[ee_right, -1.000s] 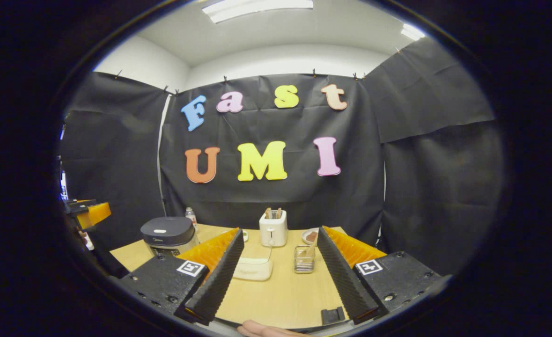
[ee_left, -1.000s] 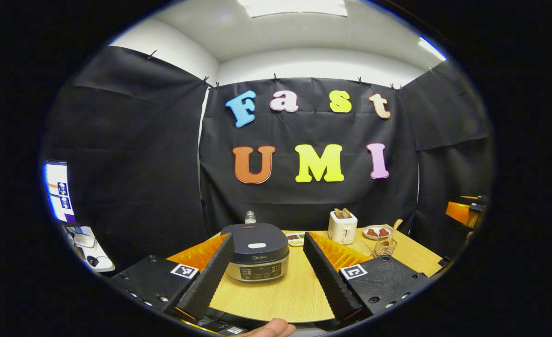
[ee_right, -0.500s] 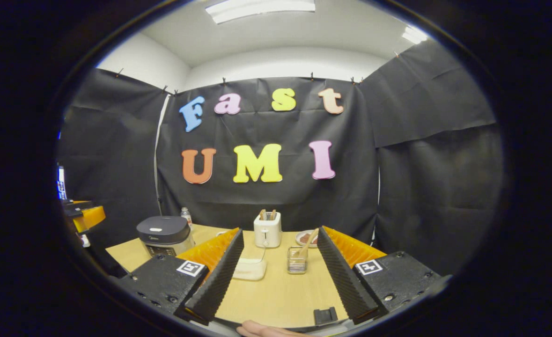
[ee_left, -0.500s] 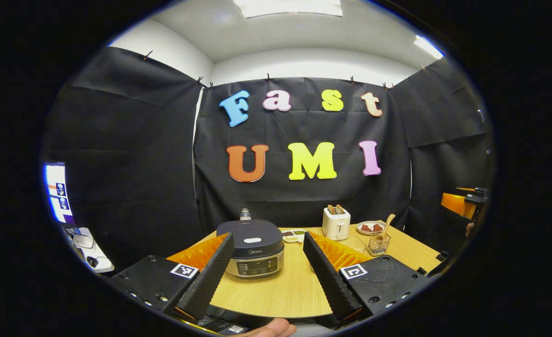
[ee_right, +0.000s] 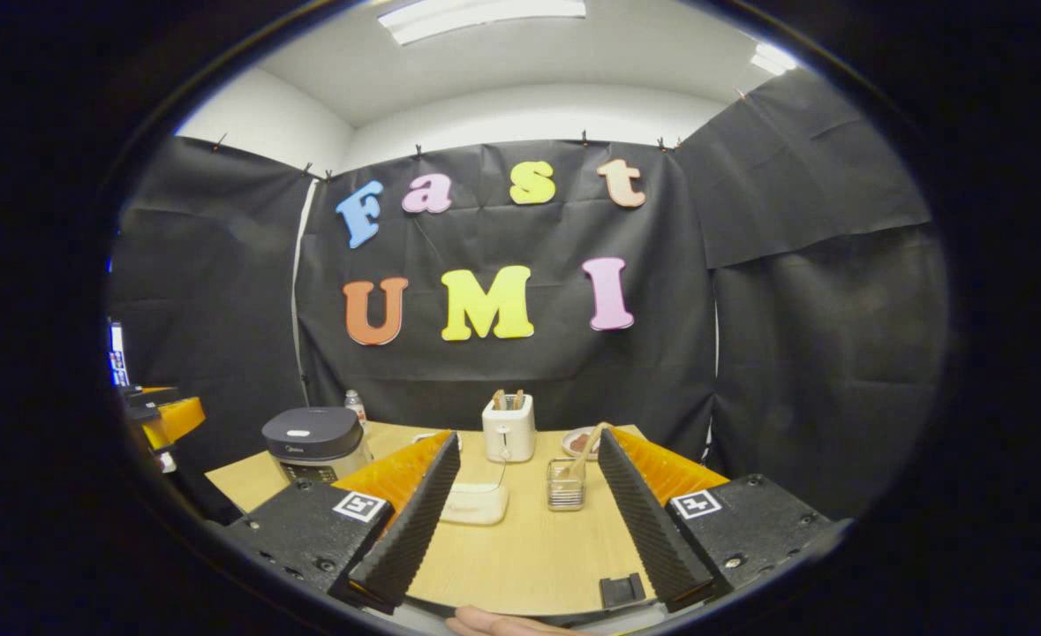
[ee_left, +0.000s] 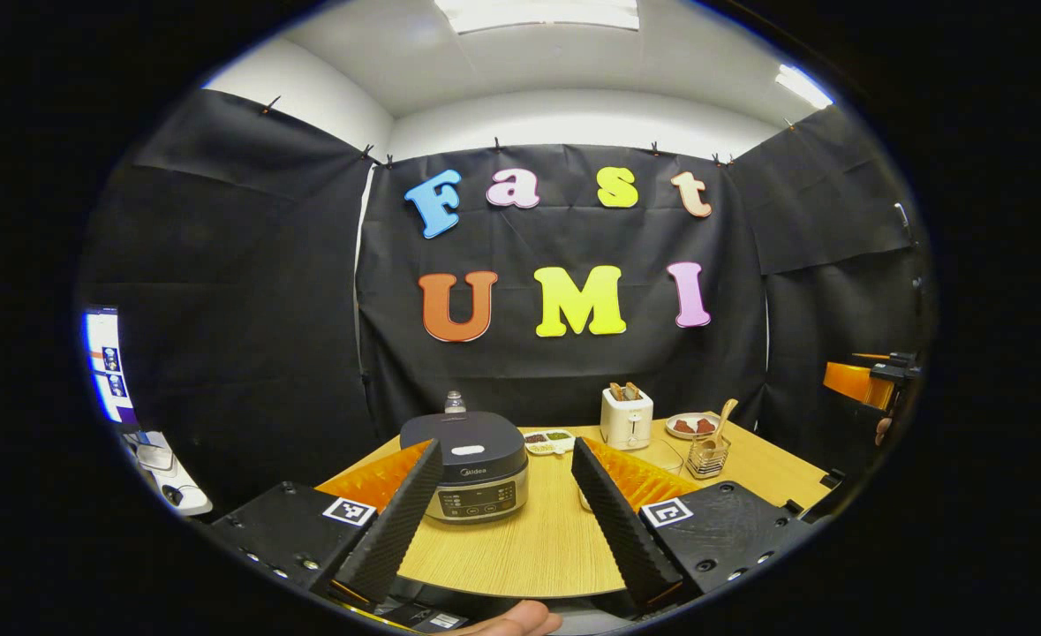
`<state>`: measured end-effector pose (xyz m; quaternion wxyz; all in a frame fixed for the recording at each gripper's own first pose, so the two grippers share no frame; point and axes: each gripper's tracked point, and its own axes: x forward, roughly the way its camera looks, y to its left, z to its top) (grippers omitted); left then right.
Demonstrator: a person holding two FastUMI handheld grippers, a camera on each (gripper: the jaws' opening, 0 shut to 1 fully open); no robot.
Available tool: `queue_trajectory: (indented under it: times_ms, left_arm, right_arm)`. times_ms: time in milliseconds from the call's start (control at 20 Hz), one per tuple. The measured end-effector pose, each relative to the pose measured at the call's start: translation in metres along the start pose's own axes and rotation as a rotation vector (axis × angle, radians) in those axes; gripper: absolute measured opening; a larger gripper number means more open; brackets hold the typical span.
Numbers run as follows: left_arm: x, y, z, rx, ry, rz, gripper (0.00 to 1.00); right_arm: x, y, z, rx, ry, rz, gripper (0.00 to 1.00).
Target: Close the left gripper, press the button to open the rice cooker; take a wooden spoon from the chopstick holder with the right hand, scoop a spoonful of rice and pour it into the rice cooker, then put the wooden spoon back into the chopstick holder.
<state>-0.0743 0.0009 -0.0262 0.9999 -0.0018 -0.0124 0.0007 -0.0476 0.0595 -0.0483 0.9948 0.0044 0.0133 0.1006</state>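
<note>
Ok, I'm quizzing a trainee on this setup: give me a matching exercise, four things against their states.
Things:
1. rice cooker
2. wooden spoon
3. toaster
4. left gripper

States:
A. open, holding nothing
B. lid down
C. standing in the chopstick holder
D. slices in its slots

Pairs: 1-B, 2-C, 3-D, 4-A

Recording booth (black cloth walls (ee_left: 246,291))

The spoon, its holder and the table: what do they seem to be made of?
Spoon: looks like pale, matte wood. Holder: seems thin metal wire, since light passes through it. Table: wood-grain top, probably laminate; fine straight lines show.
</note>
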Motion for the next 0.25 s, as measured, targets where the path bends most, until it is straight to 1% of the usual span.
queue_trajectory:
  times_ms: [100,150,250]
  left_arm:
    - [-0.0024,-0.0028,0.0007,0.002,-0.003,-0.008,0.94]
    - [-0.0031,-0.0049,0.0000,0.001,-0.003,-0.013,0.84]
    - [-0.0032,-0.0049,0.0010,-0.003,-0.002,-0.010,0.84]
  right_arm:
    - [0.0007,0.0010,-0.0009,-0.002,0.007,-0.005,0.96]
    - [0.0003,0.0038,-0.0004,-0.003,0.006,0.000,0.96]
    - [0.0004,0.0093,-0.0017,0.002,0.000,0.014,0.96]
